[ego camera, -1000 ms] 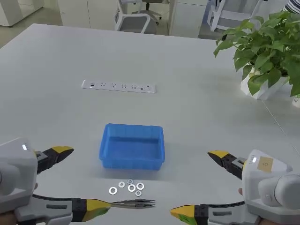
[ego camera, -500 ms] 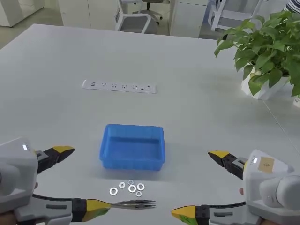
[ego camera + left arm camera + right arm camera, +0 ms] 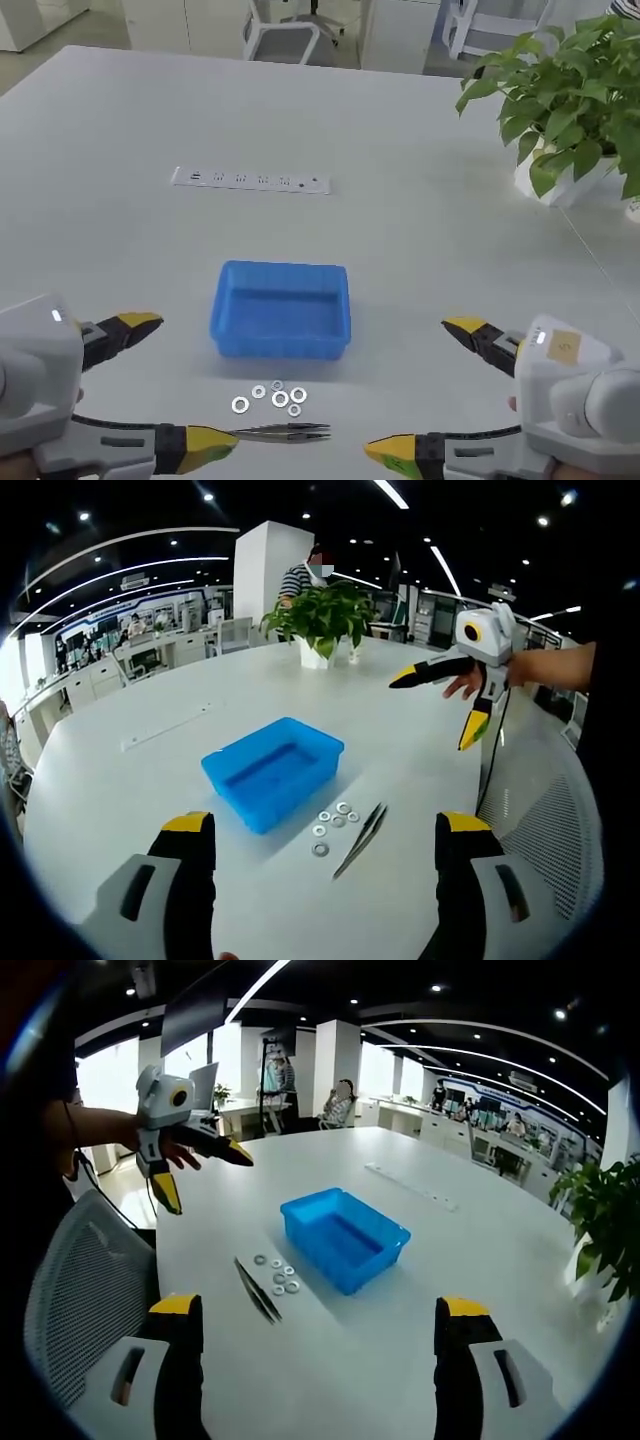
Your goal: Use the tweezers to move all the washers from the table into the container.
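Observation:
Several small silver washers (image 3: 270, 397) lie in a loose cluster on the white table, just in front of the empty blue container (image 3: 280, 310). Metal tweezers (image 3: 285, 432) lie flat on the table near the washers, untouched. My left gripper (image 3: 185, 380) is held open at the lower left, and its lower jaw tip is close to the tweezers' left end. My right gripper (image 3: 412, 388) is open at the lower right, apart from everything. The left gripper view has washers (image 3: 335, 818), tweezers (image 3: 362, 838) and container (image 3: 272, 770) ahead of its spread jaws. The right gripper view shows washers (image 3: 280, 1275) and tweezers (image 3: 257, 1290).
A white power strip (image 3: 250, 182) lies beyond the container. A potted plant (image 3: 570, 100) stands at the table's far right. Office chairs stand past the far edge, and a mesh chair (image 3: 80, 1300) is beside the near edge. People are in the background.

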Available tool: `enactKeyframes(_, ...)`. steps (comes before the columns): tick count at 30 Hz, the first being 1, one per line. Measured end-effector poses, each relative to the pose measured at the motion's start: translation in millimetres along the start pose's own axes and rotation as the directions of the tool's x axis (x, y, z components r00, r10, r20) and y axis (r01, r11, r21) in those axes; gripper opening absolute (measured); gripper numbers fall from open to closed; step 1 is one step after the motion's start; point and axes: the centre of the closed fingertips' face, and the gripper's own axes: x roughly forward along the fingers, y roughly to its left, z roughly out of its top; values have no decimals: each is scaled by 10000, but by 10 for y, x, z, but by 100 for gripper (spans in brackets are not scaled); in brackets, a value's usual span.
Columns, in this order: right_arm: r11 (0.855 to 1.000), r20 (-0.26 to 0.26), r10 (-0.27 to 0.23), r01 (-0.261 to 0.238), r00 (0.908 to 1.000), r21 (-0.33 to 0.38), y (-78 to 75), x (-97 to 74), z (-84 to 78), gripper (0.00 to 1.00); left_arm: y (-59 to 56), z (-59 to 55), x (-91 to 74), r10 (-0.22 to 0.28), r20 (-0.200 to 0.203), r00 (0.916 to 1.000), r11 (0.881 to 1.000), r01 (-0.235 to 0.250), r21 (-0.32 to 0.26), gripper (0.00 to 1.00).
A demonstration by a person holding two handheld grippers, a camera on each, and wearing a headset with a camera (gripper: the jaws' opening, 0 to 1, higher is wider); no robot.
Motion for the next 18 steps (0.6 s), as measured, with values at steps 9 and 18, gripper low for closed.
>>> enactKeyframes(9,9997,-102,118,-120,9999,-200,-7,36,-4,95,-1,-15,22,-174,-68,9998,9998,174,74,94)
enactKeyframes(18,9960,-437,506,-537,9978,-721,13,130,-42,91,-31,-123,89,-512,-498,9974,9979,531,376,87)
